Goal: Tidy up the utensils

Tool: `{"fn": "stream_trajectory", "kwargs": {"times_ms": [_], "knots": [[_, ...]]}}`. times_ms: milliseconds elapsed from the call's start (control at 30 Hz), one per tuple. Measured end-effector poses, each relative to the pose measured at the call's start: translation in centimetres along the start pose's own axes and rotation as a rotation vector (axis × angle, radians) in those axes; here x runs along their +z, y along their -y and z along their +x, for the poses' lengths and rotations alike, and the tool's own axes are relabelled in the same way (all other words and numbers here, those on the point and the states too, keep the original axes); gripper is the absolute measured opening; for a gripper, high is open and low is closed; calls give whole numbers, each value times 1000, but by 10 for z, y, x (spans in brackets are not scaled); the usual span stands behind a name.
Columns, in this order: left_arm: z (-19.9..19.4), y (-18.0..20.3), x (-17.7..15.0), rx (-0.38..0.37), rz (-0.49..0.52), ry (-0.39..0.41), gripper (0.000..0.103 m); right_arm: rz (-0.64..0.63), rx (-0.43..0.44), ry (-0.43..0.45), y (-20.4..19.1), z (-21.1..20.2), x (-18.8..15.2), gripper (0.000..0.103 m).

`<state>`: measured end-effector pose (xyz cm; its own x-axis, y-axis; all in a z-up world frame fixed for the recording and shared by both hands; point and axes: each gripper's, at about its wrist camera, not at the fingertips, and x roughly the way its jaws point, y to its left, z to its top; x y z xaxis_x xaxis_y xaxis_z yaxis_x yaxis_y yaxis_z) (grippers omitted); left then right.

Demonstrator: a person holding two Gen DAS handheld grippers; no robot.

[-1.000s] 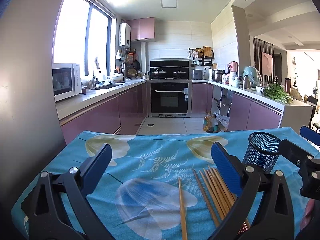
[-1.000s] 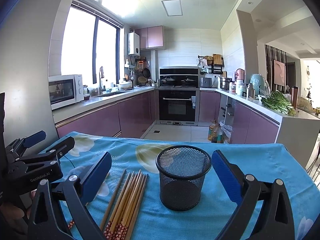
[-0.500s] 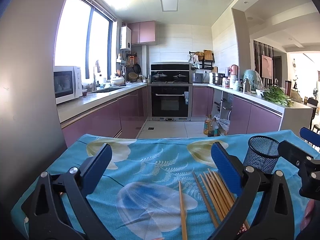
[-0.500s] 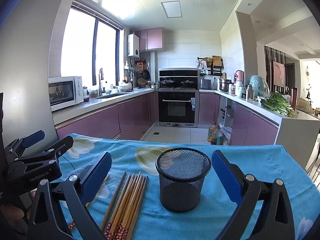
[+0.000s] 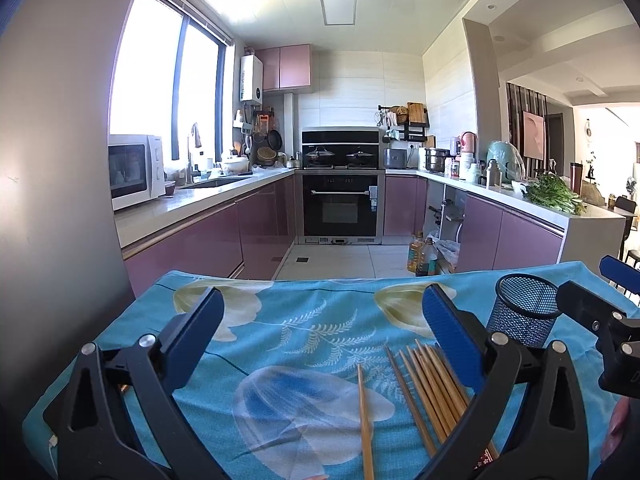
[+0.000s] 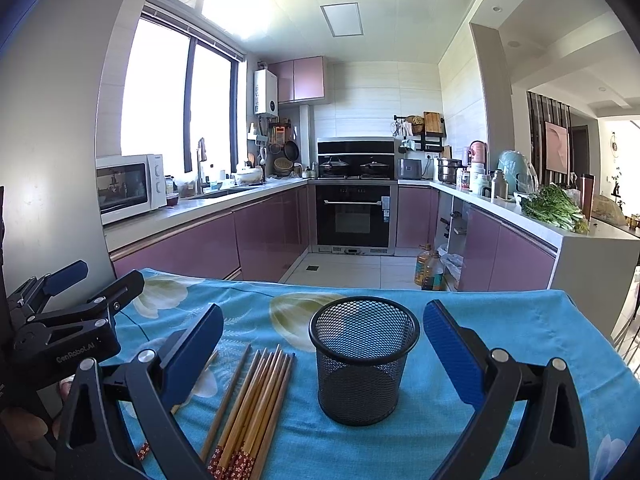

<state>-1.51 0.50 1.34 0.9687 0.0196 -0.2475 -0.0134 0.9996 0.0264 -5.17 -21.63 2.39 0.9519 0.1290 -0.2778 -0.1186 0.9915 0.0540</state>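
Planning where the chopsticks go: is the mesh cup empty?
Empty and upright: through the mesh cup only its bare bottom shows; the chopsticks lie beside it.

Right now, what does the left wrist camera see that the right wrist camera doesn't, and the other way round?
Only the left wrist view clearly shows the single chopstick lying apart from the bundle. Only the right wrist view shows the bundle's red patterned ends and the inside of the mesh cup, which looks empty. Both share the chopsticks, the cup, the blue floral cloth, and each other's open hand-held gripper: left, right.
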Motion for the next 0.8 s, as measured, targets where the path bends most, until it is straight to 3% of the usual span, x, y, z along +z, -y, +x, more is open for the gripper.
{"fn": "stream_trajectory", "kwargs": {"times_ms": [800], "knots": [[-1, 1, 1, -2, 2, 5, 98, 0, 7, 2, 1, 0, 1, 97]]}}
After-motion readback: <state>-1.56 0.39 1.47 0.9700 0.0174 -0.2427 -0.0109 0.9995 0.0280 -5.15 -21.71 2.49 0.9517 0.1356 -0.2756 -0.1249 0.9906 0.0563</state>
